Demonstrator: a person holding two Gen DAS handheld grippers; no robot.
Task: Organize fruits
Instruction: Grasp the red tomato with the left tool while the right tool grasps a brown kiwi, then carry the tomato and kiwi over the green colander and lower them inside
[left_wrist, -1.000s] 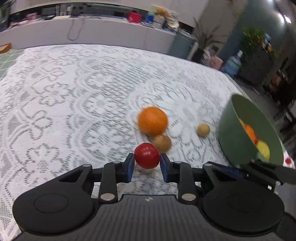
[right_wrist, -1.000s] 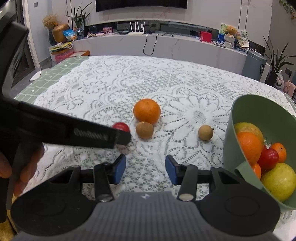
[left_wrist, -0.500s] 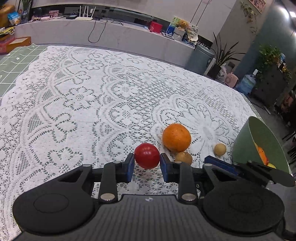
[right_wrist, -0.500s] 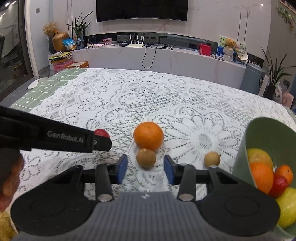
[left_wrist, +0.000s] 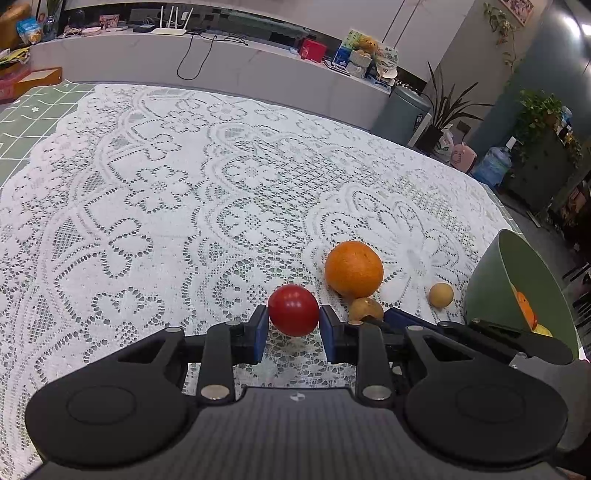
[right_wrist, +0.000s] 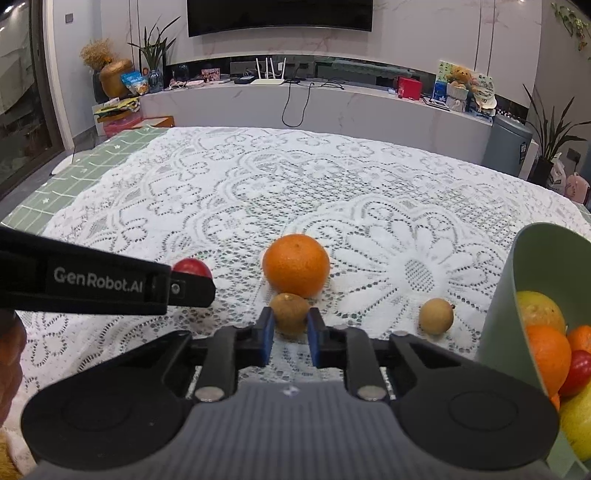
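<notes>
My left gripper (left_wrist: 293, 326) is shut on a small red fruit (left_wrist: 293, 308) and holds it just above the lace tablecloth. To its right lie a large orange (left_wrist: 354, 268) and a brown fruit (left_wrist: 365, 309). My right gripper (right_wrist: 290, 332) is shut on that brown fruit (right_wrist: 289, 313), which sits on the cloth right in front of the orange (right_wrist: 295, 270). A smaller tan round fruit (right_wrist: 436, 316) lies to the right. At the right edge stands a green bowl (right_wrist: 502, 295) with oranges, a red fruit and yellow-green fruits in it.
The white lace cloth (right_wrist: 295, 192) covers the table, with a green checked cloth (right_wrist: 85, 173) showing at the far left. The left tool's black body (right_wrist: 92, 282) crosses the right wrist view at the left. A long counter and plants stand beyond the table.
My right gripper moved forward to the brown fruit and its jaws closed onto it. The left gripper kept its hold on the red fruit and hardly moved.
</notes>
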